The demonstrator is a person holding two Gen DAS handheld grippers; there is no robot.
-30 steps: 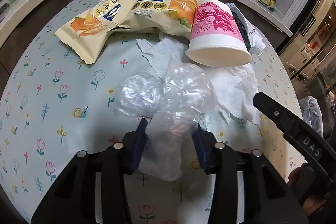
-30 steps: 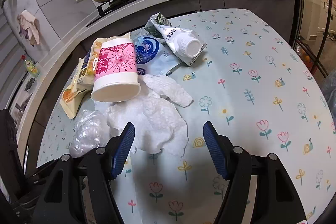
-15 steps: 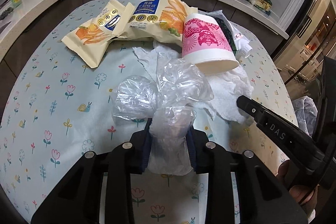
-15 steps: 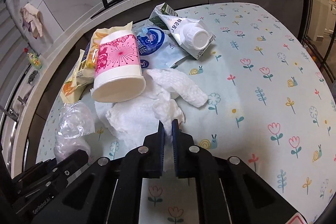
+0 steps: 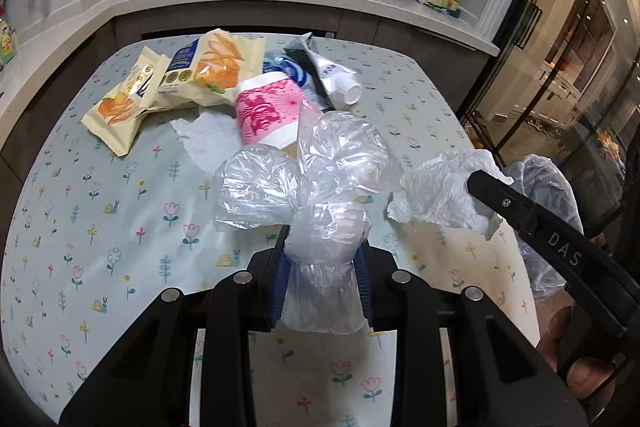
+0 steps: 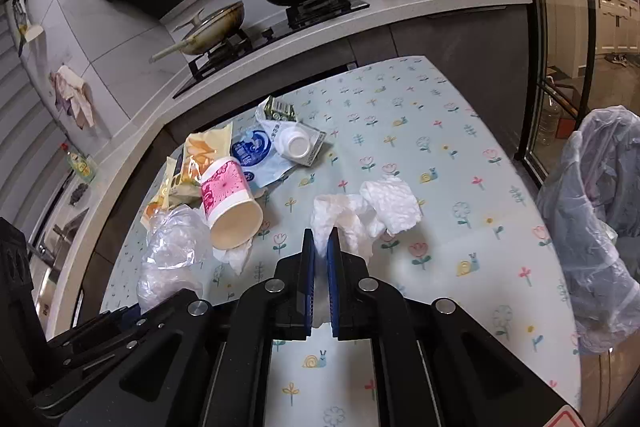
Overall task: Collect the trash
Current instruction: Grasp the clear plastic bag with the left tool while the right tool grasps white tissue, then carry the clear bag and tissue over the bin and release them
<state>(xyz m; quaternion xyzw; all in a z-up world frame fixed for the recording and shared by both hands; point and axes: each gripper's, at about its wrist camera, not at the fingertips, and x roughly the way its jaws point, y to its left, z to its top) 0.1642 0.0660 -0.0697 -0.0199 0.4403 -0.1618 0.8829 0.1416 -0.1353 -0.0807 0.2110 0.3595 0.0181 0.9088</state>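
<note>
Left tongs are squeezed shut on a clear plastic bag; right tongs pinch a white paper towel. Both bits hang over the flowery counter, not thrown away yet. Left to pick up: a pink cup, snack bags, a milk carton. A trash bag waits nearby on the right

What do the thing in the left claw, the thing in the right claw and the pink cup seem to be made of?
Crumpled bag in the left claw: thin clear plastic film, probably; glossy and see-through. White wad in the right claw: soft matte tissue paper with an embossed, dimpled texture. Pink cup: likely printed paper, with a plain beige inside and a rolled rim.
</note>
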